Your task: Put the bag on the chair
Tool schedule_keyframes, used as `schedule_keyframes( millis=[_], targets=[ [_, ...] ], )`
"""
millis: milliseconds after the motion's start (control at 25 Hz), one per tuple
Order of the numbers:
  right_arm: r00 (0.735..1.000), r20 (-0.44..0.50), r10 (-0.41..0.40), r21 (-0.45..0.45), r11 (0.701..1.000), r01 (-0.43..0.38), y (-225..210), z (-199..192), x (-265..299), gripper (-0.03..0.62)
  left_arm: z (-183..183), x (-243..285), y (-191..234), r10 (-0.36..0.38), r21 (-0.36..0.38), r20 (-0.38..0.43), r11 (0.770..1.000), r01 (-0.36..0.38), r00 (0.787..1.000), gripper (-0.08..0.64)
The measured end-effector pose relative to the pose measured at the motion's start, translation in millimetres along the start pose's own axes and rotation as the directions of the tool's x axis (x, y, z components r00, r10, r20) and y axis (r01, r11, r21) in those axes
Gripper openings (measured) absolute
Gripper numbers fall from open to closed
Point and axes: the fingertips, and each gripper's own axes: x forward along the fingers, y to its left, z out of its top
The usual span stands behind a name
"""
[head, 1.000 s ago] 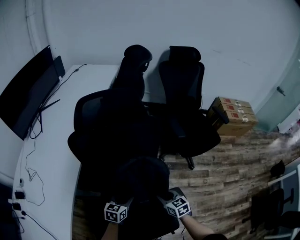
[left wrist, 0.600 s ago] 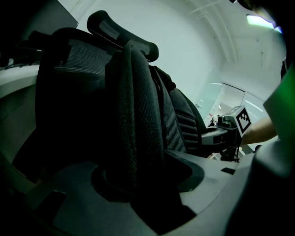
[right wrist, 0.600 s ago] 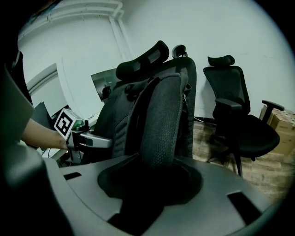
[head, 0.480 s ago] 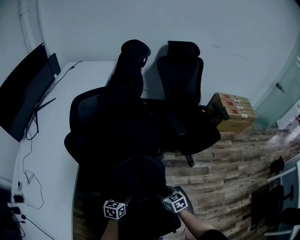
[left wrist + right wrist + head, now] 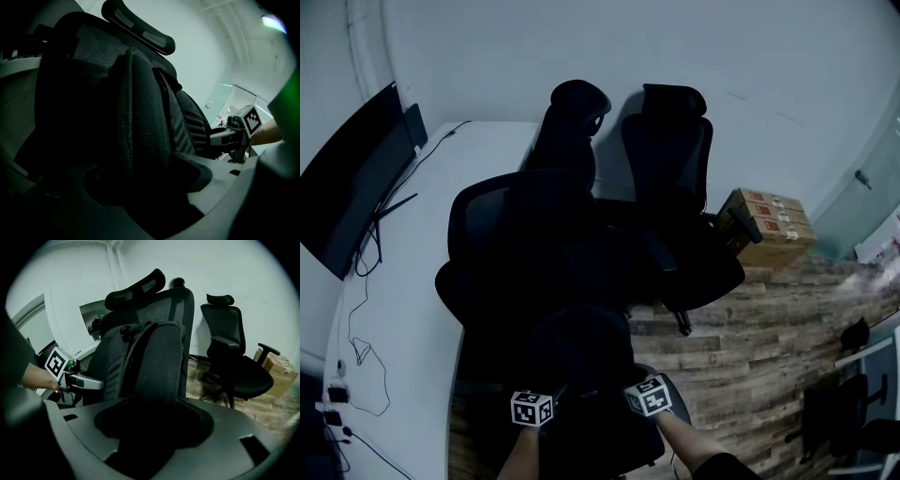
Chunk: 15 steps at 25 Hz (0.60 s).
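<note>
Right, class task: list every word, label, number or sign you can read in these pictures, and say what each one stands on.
Nothing in these pictures can be read as text.
Stacked brown cardboard boxes by the wall: red and white labels, too small to read.
Black-and-white marker cubes: square patterns only, no letters or numbers.
Dark flat monitor: nothing legible on its screen.

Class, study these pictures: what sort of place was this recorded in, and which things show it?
Most likely an office. Several black office chairs with headrests stand beside a long white desk that carries a dark monitor and loose cables; stacked cardboard boxes sit nearby.
</note>
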Motion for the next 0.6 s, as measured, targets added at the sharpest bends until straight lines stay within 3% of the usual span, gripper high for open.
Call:
schedule_keyframes(
  millis=[600],
  targets=[
    [0.997, -0.031, -0.07, 0.034, 0.997, 0.071, -16, -2, -15, 0.248, -5, -14, 12, 0.084, -0.015, 0.004, 0.996, -0.084, 0.996, 0.397]
  ],
)
